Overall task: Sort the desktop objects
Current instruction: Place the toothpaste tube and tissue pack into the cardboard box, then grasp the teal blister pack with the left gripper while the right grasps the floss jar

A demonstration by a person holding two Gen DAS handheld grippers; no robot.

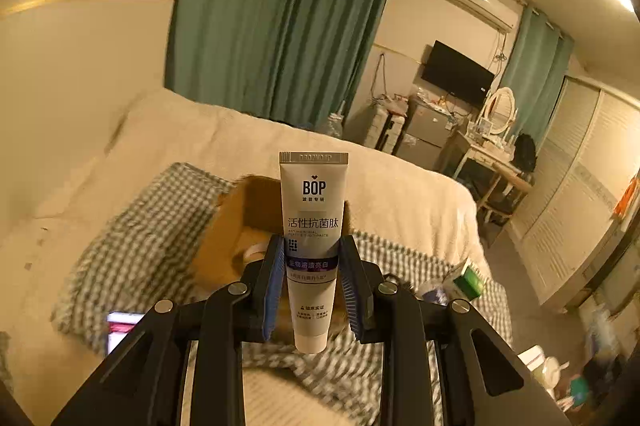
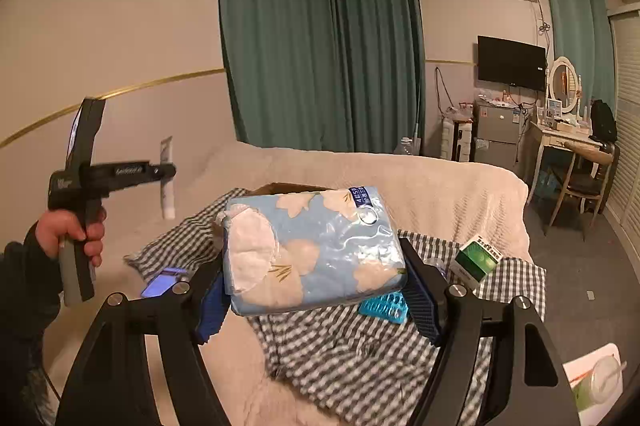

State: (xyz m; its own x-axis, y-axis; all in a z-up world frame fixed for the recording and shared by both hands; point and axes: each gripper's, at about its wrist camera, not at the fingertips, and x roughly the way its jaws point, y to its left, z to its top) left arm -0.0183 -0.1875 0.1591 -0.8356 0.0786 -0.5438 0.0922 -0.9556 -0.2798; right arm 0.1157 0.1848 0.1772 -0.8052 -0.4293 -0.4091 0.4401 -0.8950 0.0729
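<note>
- Presently we hold one item in each gripper, both lifted clear of the bed (image 2: 440, 186); we judge this is the carry stage, items picked and not yet dropped off.
- Left gripper (image 1: 312, 266): its blue-padded fingers (image 1: 274, 290) are closed on the toothpaste tube (image 1: 312, 226). The pads pinch the tube's lower body from both sides, cap end down below the pads, crimped end standing up well past the fingertips. Held upright like this, we think it should lower cleanly into an opening.
- Right gripper (image 2: 316, 286): fingers (image 2: 424, 306) spread wide and clamped on the tissue pack (image 2: 312, 250), a soft blue packet with a torn-open end showing white tissue. The pack sits crosswise between the pads and bulges above them; the film looks slippery, so the wide squeeze makes sense to us.
- In the right wrist view the left hand (image 2: 72, 230) shows at the far left, gripping its handle, the tube pale and small at its tip, well apart from the pack.
- Beyond the fingers: a cardboard box (image 1: 240, 210) lies directly behind the tube on the checked cloth (image 1: 140, 246), and we take it as the likely drop point, though its inside is mostly hidden.
- Left on the cloth: a green carton (image 2: 478, 258), a blue blister strip (image 2: 384, 306) just below the pack, a lit phone (image 2: 162, 282) near the cloth's left edge.
- No worktop in use; sorting happens on the bed.
</note>
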